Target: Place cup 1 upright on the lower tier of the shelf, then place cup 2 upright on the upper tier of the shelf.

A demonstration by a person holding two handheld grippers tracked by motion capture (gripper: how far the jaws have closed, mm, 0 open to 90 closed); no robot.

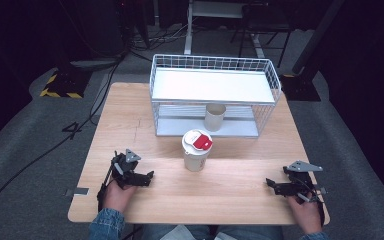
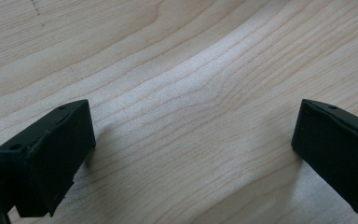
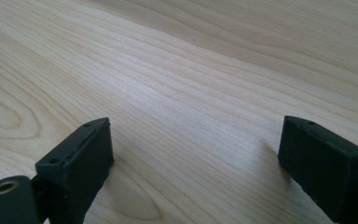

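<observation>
- We see a paper cup [image 1: 196, 152] standing upright near the middle of the wooden table [image 1: 230, 195]; its body is pale cream, its lid white with a red patch across the top.
- The cup stands just in front of a white wire rack [image 1: 215, 95] at the table's far side, apart from it.
- On the rack's lower shelf stands a second, plain cup [image 1: 214, 117], lidless and upright, behind and a little to the right of the lidded one.
- We find the left gripper [image 1: 142, 178] low over the near left part of the table, held in a hand, its tips turned toward the table's middle. In the left gripper view its black jaws stand wide apart over bare wood, with nothing between them.
- The right gripper [image 1: 276, 186] is at the near right, also hand-held and aimed inward. In the right gripper view its jaws are spread, grasping nothing, bare wood grain between them.
- Both grippers lie well apart from the lidded cup, one on each side.
</observation>
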